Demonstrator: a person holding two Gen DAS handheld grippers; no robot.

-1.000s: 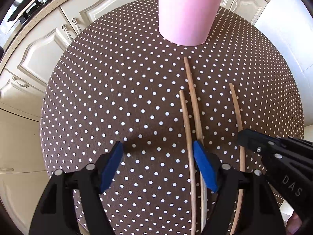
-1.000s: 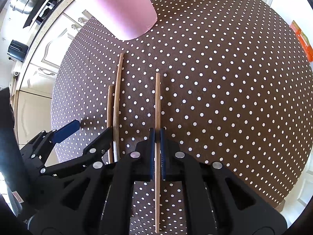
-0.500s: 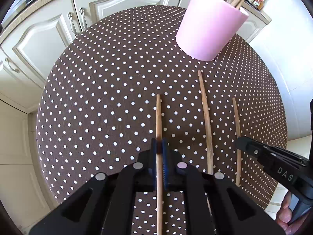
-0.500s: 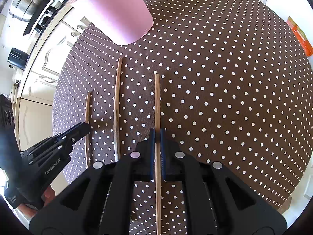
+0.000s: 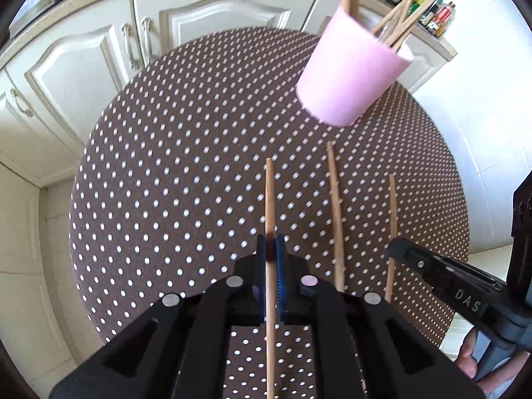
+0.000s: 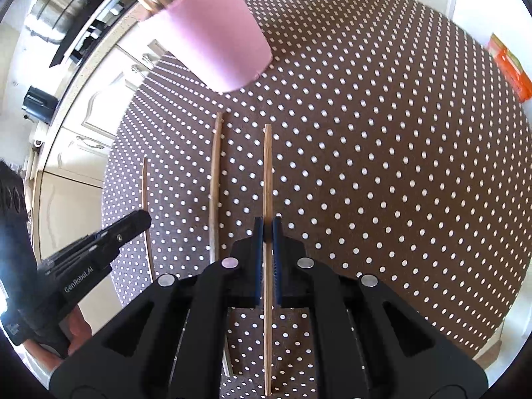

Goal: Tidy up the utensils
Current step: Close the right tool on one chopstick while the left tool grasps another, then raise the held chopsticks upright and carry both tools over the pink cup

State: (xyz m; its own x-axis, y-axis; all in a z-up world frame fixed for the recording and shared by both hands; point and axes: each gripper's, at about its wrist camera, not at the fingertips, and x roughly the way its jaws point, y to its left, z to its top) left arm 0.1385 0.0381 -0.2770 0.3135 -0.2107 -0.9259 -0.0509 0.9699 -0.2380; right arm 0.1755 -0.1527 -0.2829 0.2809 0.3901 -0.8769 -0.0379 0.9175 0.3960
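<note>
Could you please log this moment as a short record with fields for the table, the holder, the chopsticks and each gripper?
surface: round table with a brown, white-dotted cloth
holder: pink cup, upright on the table, wooden sticks standing in it
left gripper: shut on left chopstick
right gripper: shut on right chopstick
loose item: middle chopstick lying on the cloth between the two held ones
left to do: no held chopstick is in the cup yet
</note>
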